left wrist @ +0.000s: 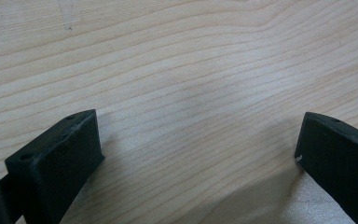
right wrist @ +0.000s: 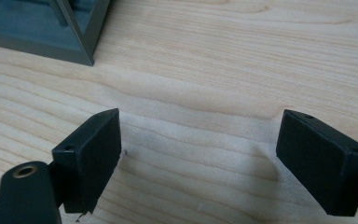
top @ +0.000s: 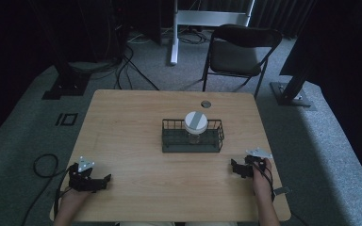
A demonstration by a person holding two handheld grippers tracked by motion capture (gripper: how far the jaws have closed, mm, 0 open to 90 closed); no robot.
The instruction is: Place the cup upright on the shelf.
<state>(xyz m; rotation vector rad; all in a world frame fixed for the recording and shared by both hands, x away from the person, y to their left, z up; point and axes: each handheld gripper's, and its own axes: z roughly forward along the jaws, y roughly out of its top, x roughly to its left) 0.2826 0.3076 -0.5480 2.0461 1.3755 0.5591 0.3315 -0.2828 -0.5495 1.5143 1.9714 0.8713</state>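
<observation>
**Both tools rest apart at the near edge, jar in the rack at centre**

Nearest the person, the left tool (top: 104, 179) sits at about 7 o'clock on the desk (top: 136, 136), held in a hand that enters from the bottom edge. In the left gripper view its two black jaws stand wide apart with bare pale wood grain between them and nothing gripped. The right tool (top: 233, 168) sits at about 4 o'clock, near the desk's right edge, with the person's hand (top: 263, 178) wrapped around it and a cable trailing behind. Its jaws are likewise spread, empty, low over the wood; in the right gripper view a corner of the dark wire rack (right wrist: 81, 32) shows at 11 o'clock, apart from the jaws.

Farther in, at the middle of the desk, the wire rack (top: 217, 136) lies lengthwise across. A jar (top: 195, 126) with a white lid marked by a grey stripe stands upright inside it, roughly at the rack's centre. Both tools are well apart from it.

Beyond, at 12 o'clock near the far edge, a small round grommet (top: 206, 104) is set into the desk. Past the desk stands a dark folding chair (top: 238, 52) on grey carpet.
</observation>
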